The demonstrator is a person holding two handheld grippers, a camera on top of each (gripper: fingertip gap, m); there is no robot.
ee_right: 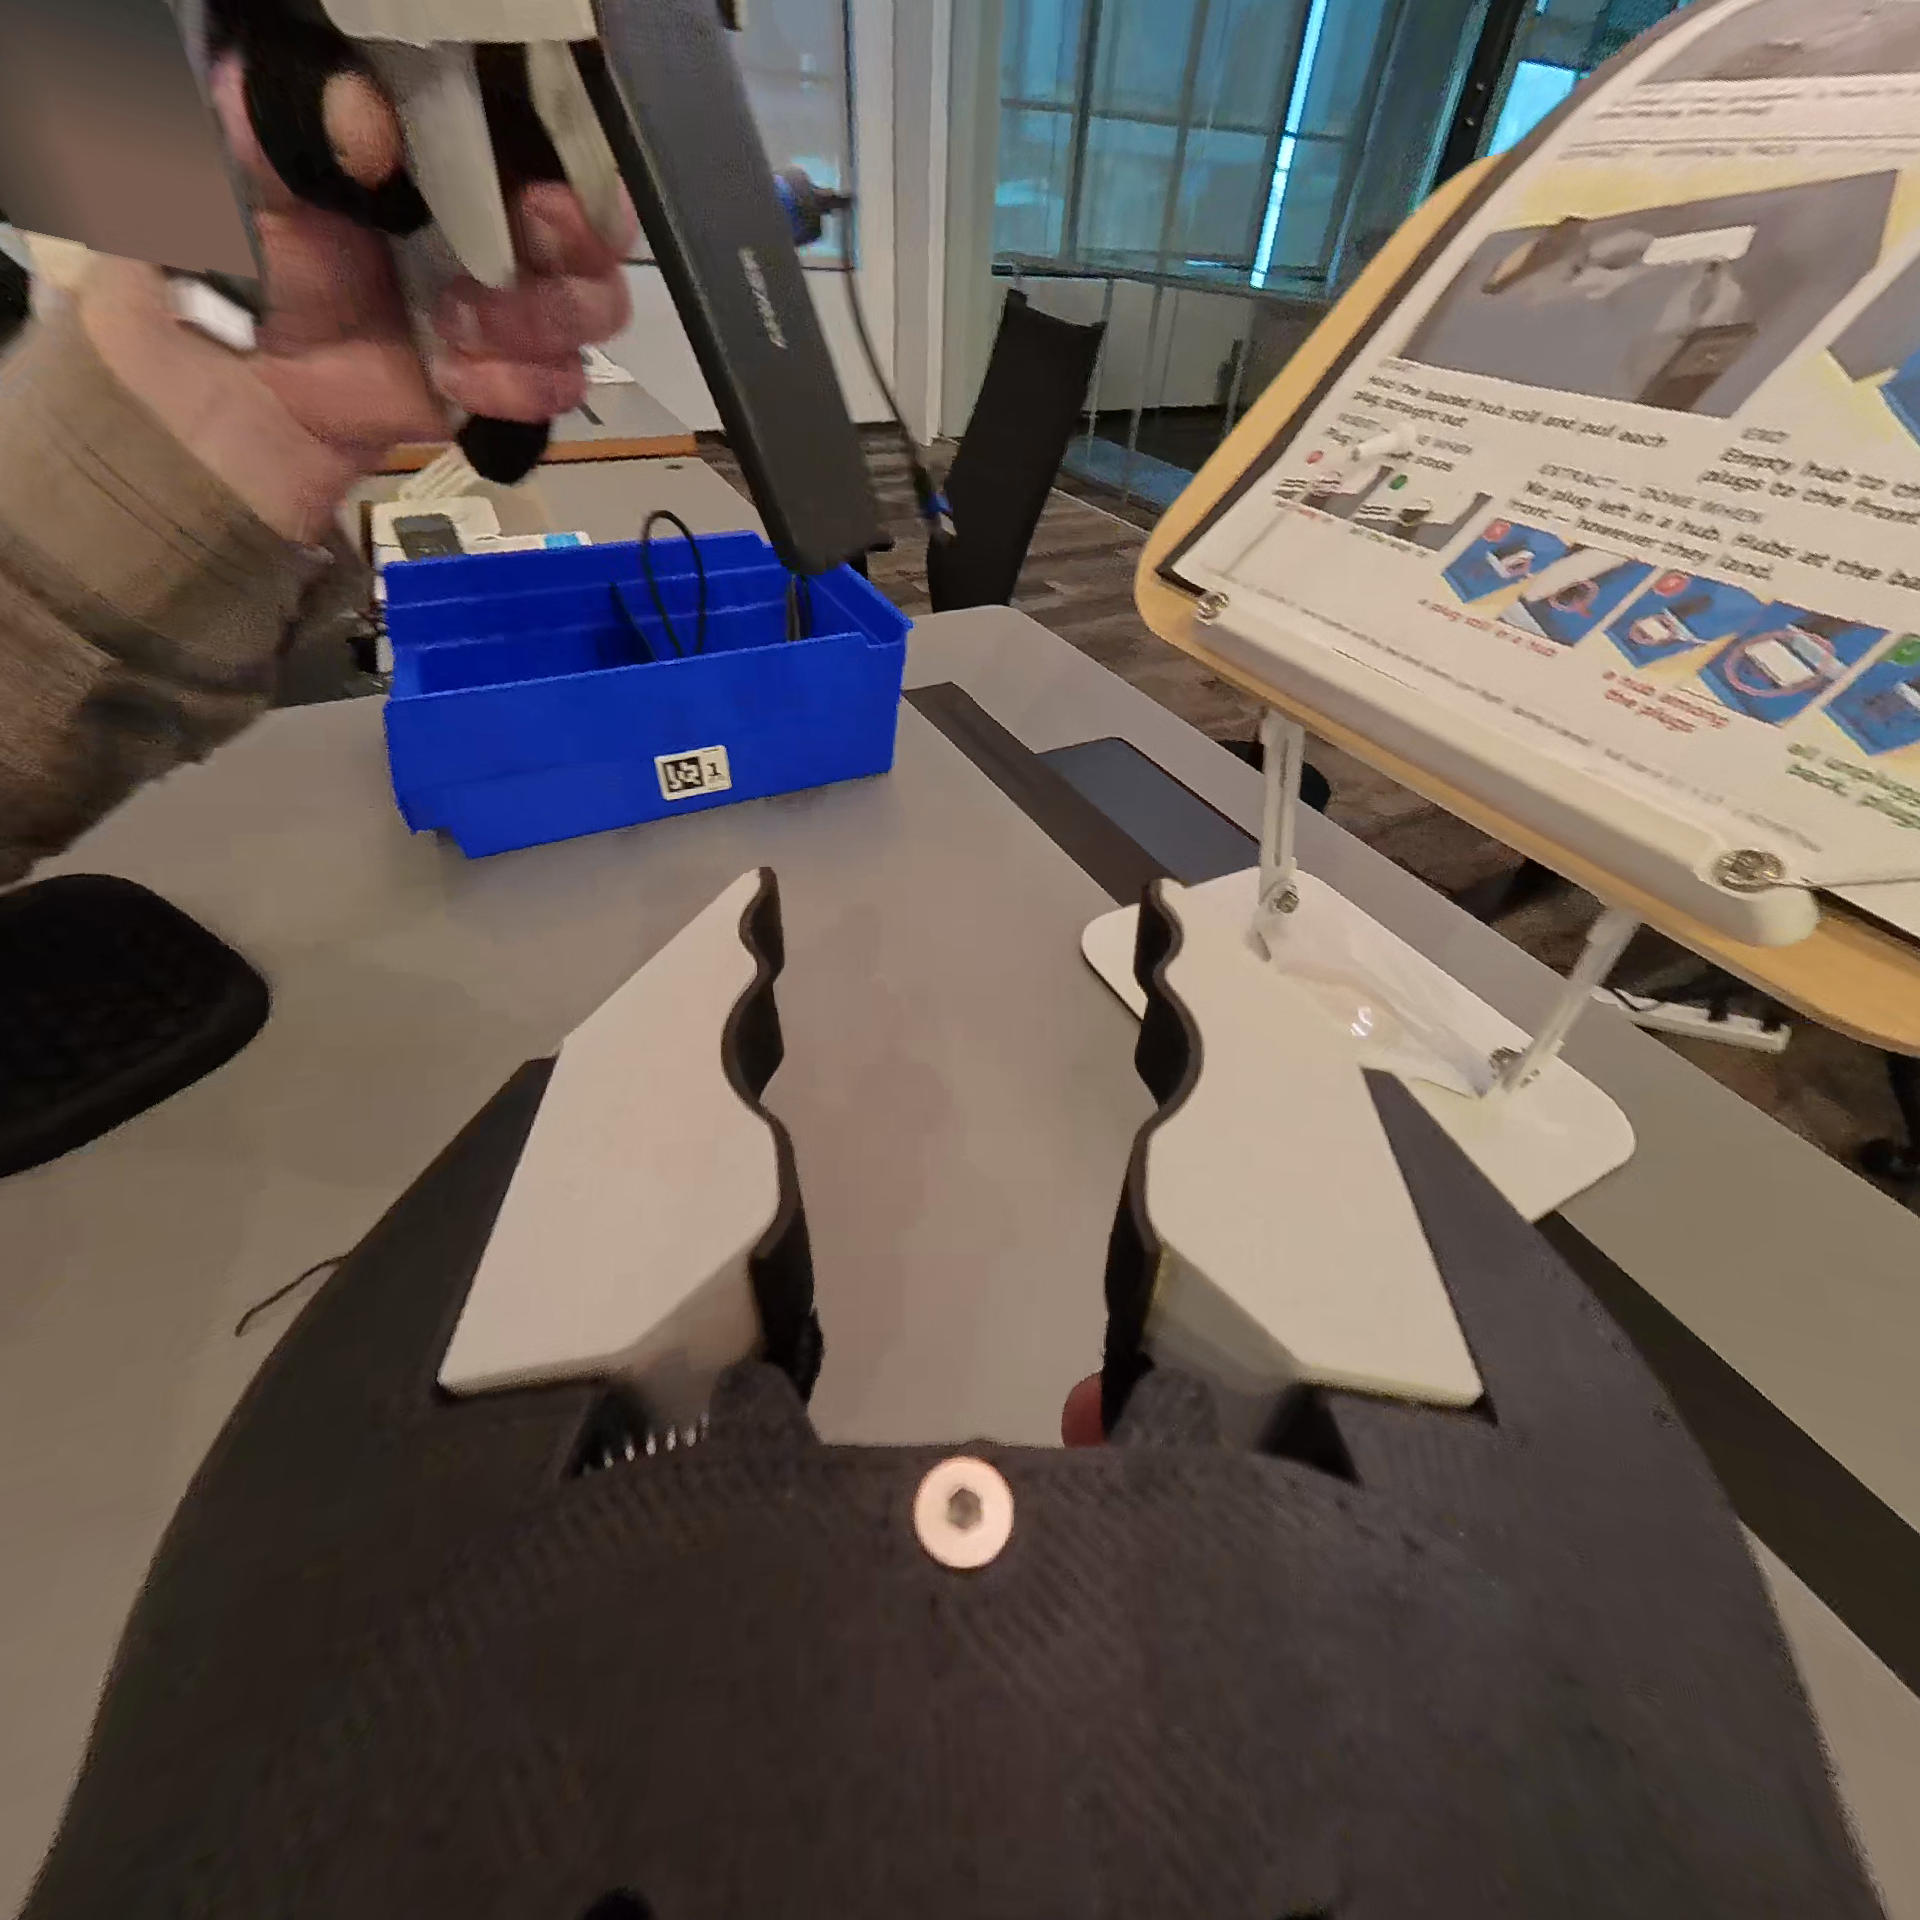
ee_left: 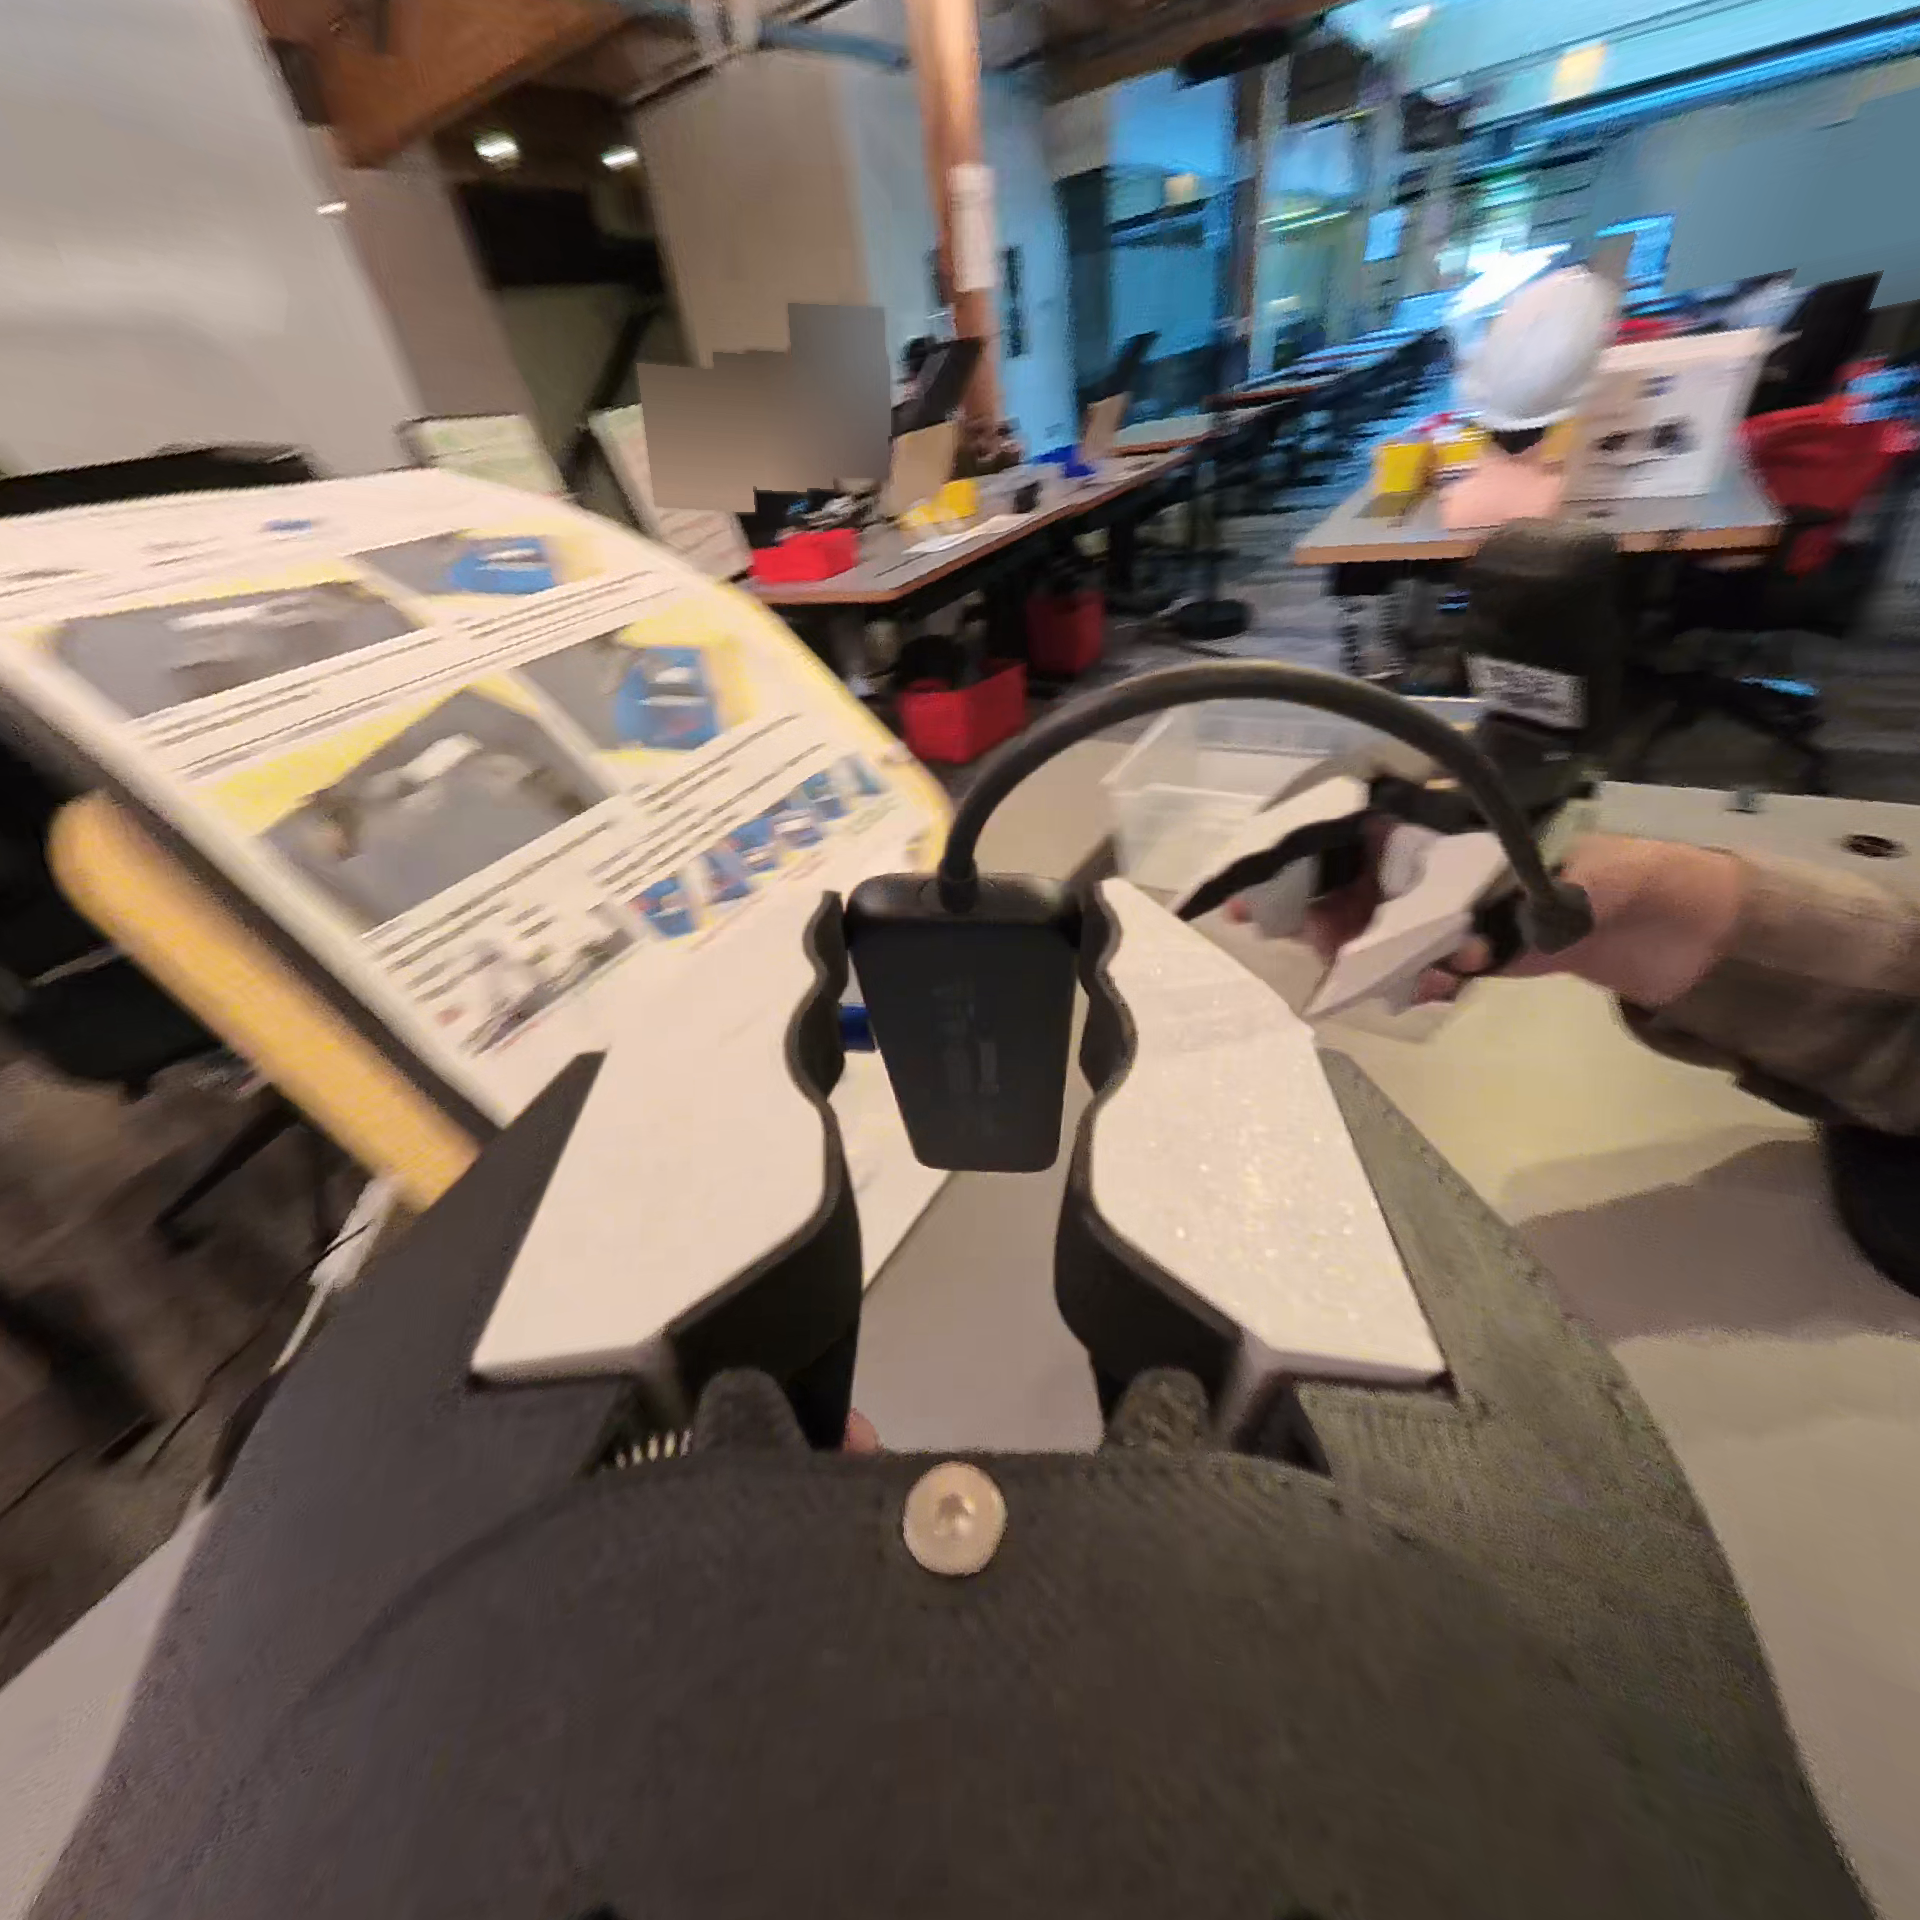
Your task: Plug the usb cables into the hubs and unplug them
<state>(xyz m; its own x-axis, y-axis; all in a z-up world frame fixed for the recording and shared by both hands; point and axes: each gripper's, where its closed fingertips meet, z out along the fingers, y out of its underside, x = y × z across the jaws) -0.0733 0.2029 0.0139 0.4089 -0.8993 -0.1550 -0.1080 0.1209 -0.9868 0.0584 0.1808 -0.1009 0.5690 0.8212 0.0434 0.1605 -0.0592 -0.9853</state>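
Note:
My left gripper [ee_left: 966,904] is shut on a black USB hub [ee_left: 961,1029] and holds it in the air. The hub's short black cable [ee_left: 1195,691] arches to the right and ends in a plug [ee_left: 1553,914] that hangs free in front of the other hand. In the right wrist view the hub [ee_right: 748,312] hangs tilted from the left gripper [ee_right: 561,177], its lower end over a blue bin [ee_right: 634,727] that holds thin black cables [ee_right: 675,592]. My right gripper [ee_right: 956,904] is open and empty above the grey table [ee_right: 312,1039], in front of the bin.
An instruction board on a white stand [ee_right: 1351,997] leans over the table's right side [ee_right: 1558,520] and fills the left of the left wrist view [ee_left: 416,727]. A black chair back [ee_right: 104,997] is at the left edge. A clear plastic box [ee_left: 1195,790] stands farther off. The gap from one gripper's tips to the other's is roughly 20 cm.

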